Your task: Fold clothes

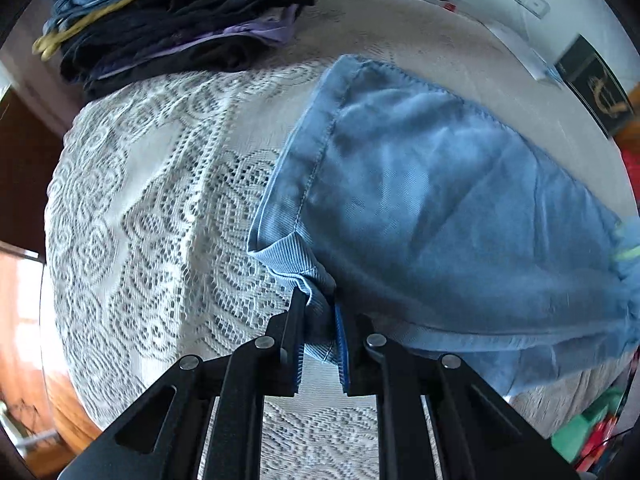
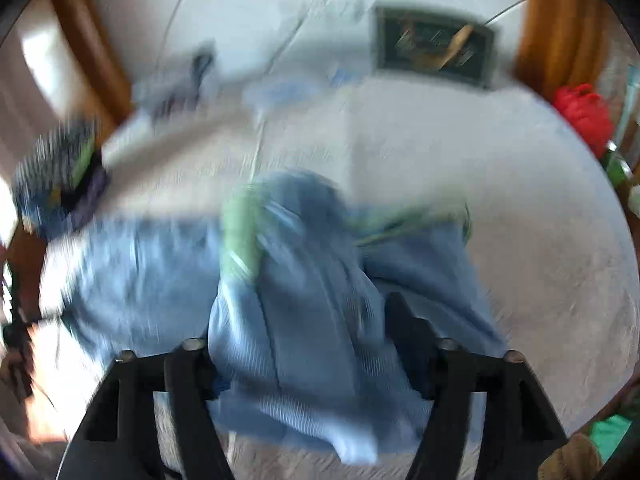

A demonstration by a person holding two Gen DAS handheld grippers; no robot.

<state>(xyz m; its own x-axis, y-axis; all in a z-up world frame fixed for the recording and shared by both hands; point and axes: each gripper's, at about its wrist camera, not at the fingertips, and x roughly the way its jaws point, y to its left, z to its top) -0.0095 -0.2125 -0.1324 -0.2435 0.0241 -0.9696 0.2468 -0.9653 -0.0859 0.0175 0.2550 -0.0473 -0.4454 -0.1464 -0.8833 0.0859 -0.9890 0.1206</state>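
- Your left gripper (image 1: 320,308), low centre of its frame, is clamped on a ribbed corner of the blue garment (image 1: 432,208).
- The garment spreads from that corner up and right across the table (image 1: 400,28), part on the lace cloth (image 1: 160,208), part on the plain cover.
- No container shows in either view.
- Only the left view shows the lace cloth, and it gives a sharp look at the stack of dark clothes (image 1: 180,28) in the upper left corner.
- The right view is blurred. Your right gripper (image 2: 304,328) sits low centre, its fingers (image 2: 408,332) wide apart, with bunched blue fabric between them; I cannot tell if they grip it.
- Only the right view shows green trim (image 2: 240,236) on the garment clearly and a red thing (image 2: 584,112) at the right edge.
- A dark box (image 2: 434,46) sits at the table's far side, top of that frame.
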